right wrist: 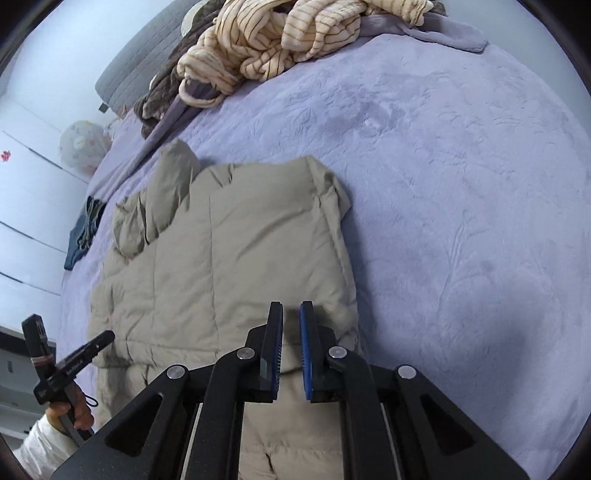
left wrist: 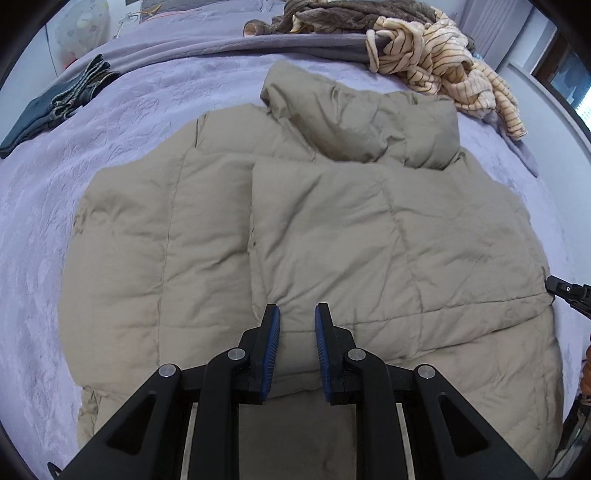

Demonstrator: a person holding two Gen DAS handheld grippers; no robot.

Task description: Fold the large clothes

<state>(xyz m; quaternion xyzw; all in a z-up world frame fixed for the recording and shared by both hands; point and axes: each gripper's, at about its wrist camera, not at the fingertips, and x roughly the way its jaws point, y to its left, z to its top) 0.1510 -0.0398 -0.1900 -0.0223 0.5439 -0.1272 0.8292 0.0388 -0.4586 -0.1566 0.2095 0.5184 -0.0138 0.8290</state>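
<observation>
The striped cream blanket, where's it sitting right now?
The striped cream blanket lies bunched at the far end of the bed, upper right in the left wrist view, just beyond the beige puffer jacket and beside a brown fuzzy throw.

Lavender bedspread (right wrist: 461,184), white wardrobe (right wrist: 26,206), window (left wrist: 565,74).

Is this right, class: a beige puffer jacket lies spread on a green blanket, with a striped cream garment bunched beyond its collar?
One detail is wrong: the blanket is lavender, not green. Both wrist views show this. The rest stands: the beige puffer jacket lies spread on it, and the striped cream garment is bunched beyond its collar.
</observation>
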